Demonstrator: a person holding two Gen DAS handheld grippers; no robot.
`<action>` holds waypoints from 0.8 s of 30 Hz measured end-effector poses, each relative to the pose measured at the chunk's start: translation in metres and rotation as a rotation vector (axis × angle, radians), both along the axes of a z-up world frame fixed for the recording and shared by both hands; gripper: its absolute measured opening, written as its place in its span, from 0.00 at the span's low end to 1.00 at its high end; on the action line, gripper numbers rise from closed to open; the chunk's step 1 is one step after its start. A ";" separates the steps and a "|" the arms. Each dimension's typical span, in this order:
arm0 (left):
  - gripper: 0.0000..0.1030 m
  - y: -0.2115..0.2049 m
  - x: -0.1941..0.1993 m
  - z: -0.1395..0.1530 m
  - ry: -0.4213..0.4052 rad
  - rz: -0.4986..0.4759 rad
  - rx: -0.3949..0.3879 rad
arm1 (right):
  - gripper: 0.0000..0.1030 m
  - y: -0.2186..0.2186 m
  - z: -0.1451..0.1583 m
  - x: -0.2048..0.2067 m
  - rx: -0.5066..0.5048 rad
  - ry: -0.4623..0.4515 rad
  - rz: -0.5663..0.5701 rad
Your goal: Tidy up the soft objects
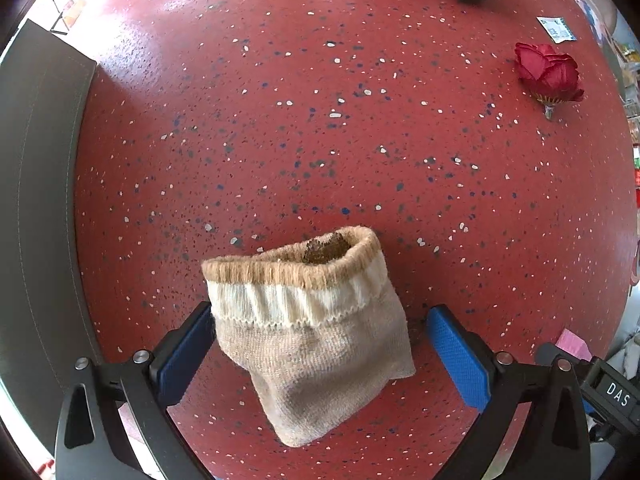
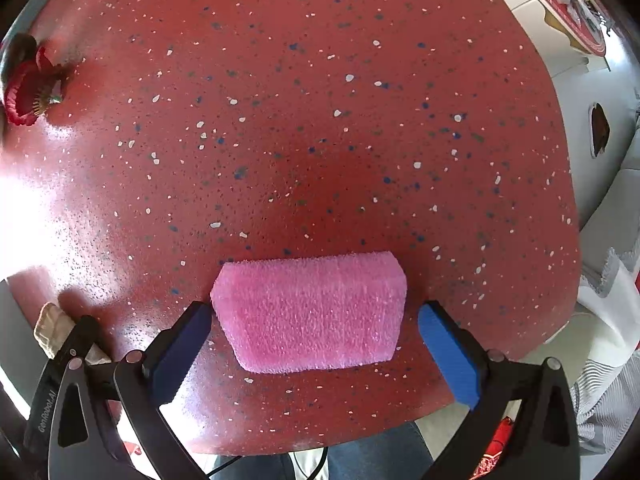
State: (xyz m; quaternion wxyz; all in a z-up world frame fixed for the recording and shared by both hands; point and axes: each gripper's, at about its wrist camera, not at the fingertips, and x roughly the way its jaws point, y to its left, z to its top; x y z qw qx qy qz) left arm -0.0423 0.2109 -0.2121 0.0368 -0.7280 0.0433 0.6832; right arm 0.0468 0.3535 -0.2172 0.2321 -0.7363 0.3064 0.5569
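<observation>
The left hand-held gripper (image 1: 318,354) stands fully open and empty, straddling a beige sock (image 1: 316,332) that lies on the red desk (image 1: 320,120), seemingly lined up to pinch it. The right hand-held gripper (image 2: 316,344) likewise gapes wide around a pink sponge (image 2: 310,312) near the desk's front edge, gripping nothing yet.

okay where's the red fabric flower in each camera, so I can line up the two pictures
Left wrist view: the red fabric flower lies on the table at the upper right, near the picture's edge.
Right wrist view: the same flower lies at the far left edge, upper half.
Shared landmark: the red speckled tabletop; also the beige sock, central in the left view, peeks in at the lower left of the right view.
</observation>
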 end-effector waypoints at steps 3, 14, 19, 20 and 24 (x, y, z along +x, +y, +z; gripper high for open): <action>1.00 -0.001 0.002 0.001 -0.001 0.000 0.000 | 1.00 0.003 0.005 -0.002 0.010 0.009 -0.002; 1.00 -0.005 0.007 0.002 0.012 -0.001 0.000 | 1.00 0.001 0.006 -0.001 0.021 0.019 -0.003; 1.00 -0.005 0.009 0.002 0.002 -0.003 -0.002 | 1.00 -0.003 0.012 0.003 0.063 0.061 -0.001; 1.00 -0.005 0.009 0.002 0.001 -0.002 -0.002 | 1.00 -0.004 0.012 0.004 0.067 0.064 -0.001; 1.00 -0.005 0.009 0.002 0.000 -0.006 -0.002 | 1.00 -0.007 0.014 0.008 0.071 0.067 -0.001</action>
